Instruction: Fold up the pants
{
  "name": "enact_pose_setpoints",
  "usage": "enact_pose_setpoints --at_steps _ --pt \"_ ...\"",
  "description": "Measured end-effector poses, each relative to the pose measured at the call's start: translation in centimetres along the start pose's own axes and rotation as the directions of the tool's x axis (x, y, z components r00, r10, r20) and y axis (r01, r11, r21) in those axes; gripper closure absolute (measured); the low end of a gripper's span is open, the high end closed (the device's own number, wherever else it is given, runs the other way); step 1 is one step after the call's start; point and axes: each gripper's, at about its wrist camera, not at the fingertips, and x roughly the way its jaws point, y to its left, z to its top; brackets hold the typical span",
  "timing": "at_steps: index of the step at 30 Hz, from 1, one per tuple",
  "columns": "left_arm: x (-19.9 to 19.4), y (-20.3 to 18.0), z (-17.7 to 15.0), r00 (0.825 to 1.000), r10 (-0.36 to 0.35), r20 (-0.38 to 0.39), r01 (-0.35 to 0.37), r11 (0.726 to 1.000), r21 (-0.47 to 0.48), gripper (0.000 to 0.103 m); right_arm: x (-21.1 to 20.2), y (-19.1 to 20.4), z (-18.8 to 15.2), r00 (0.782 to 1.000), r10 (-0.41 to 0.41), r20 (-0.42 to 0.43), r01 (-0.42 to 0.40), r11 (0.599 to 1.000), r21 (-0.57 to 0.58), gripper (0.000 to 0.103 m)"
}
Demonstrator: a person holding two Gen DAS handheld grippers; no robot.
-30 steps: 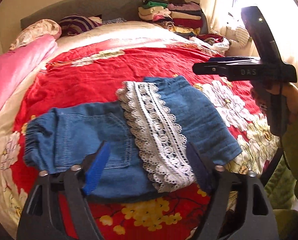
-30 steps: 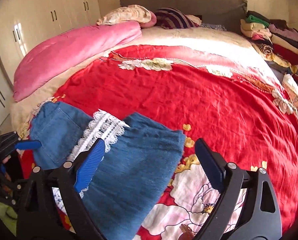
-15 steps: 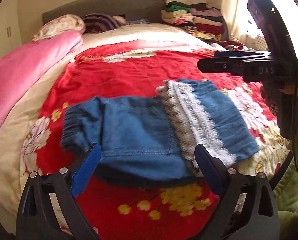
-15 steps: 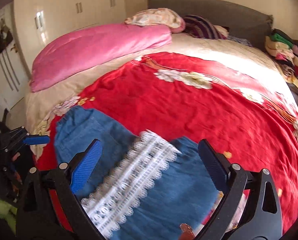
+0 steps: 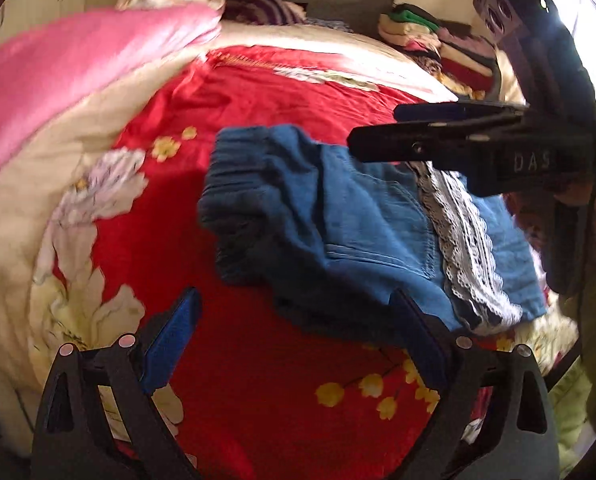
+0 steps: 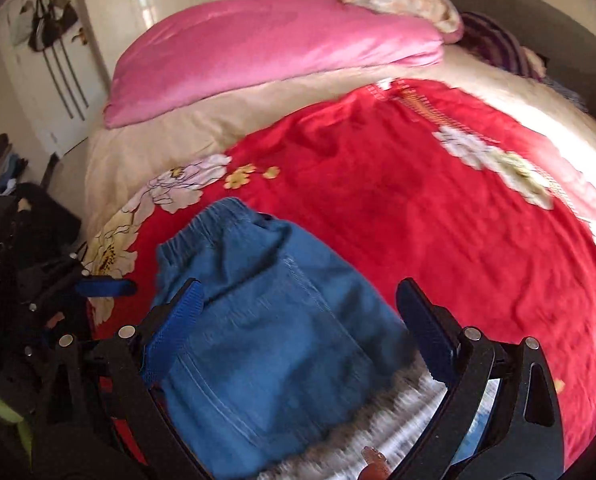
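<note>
Both grippers were spread wide and held nothing. The left gripper (image 5: pixel 294 344) hung over the red bedspread (image 5: pixel 282 80) just short of the near edge of the pants (image 5: pixel 326 216), its blue-padded fingers (image 5: pixel 170 340) apart and clear of the cloth. The right gripper (image 6: pixel 298 332) hovered above the denim, jaws open on either side of the back pocket; whether its pads brushed the fabric could not be told through the blur.

The pants lay toward the near edge of the bed, with one fold in them: the lace-trimmed hems (image 5: pixel 462 232) lay doubled over the seat, and the elastic waistband (image 5: pixel 238 184) bunched and rumpled at the end nearer the bed's left edge, where the pink duvet (image 5: pixel 78 64) lay.

By my judgement the job was well along, with one more fold, waistband end over hem end, likely in hand. Done well, that would call for each gripper to pinch a waistband corner, taking both denim layers fully between the pads. The rumpled elastic should be pulled taut first so no crease gets trapped. The lift should be low and level, then carried across until the waistband lies square on the lace. A one-layer pinch would let the underside drag and skew the stack, and the bedspread itself must stay out of the bite.
</note>
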Motion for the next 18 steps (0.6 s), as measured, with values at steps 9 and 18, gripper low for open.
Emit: enact_pose_setpoints --at_steps 9,18 --pt "1.9 1.2 -0.6 0.987 -0.162 0.003 0.161 0.981 -0.11 0.038 3.9 1.7 2.7 0.995 0.072 -0.07 -0.074 0.997 -0.037 0.012" --pt "3.2 1.0 -1.2 0.976 -0.219 0.003 0.218 0.969 -0.119 0.058 9.0 2.6 2.9 0.964 0.163 -0.209 -0.176 0.983 -0.047 0.034"
